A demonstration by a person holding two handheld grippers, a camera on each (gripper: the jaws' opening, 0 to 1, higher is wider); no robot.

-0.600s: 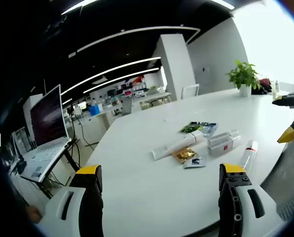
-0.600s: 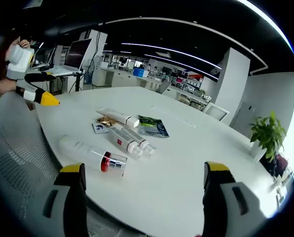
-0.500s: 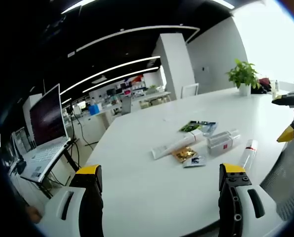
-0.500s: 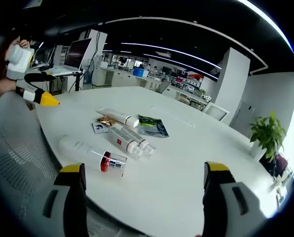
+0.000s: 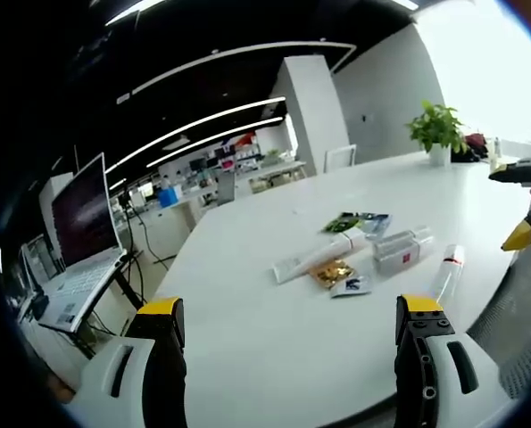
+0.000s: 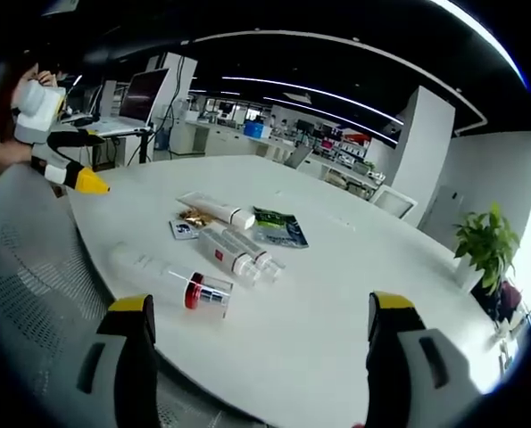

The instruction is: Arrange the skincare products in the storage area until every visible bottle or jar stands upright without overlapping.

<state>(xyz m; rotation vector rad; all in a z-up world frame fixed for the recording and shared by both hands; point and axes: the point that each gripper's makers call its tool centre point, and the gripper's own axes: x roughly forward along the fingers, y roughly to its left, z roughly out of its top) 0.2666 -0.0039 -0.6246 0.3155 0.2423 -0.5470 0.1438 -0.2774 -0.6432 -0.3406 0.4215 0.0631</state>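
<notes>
Left gripper view: left gripper [image 5: 287,321] has its jaws wide apart, nothing between them, hovering over the near edge of the white table [image 5: 247,348]. Products lie ahead of the fingers, toward the right one — white tube [image 5: 317,258] flat, long axis running left-right, cap end to the right; clear bottles [image 5: 399,250] lying down just beyond it; red-banded bottle [image 5: 447,272] on its side nearest the right finger, long axis pointing away. Gold sachet [image 5: 333,272] and green sachet [image 5: 352,222] flat in the cluster. Right gripper's yellow tip [image 5: 521,234] at far right.

Right gripper view: right gripper [image 6: 256,325] jaws also spread, empty. Red-banded bottle [image 6: 171,278] lies just ahead of the left finger, long axis left-right, cap right. Clear bottles [image 6: 238,254], white tube [image 6: 215,210] beyond — all on their sides. Left gripper [image 6: 76,178] at far left.
</notes>
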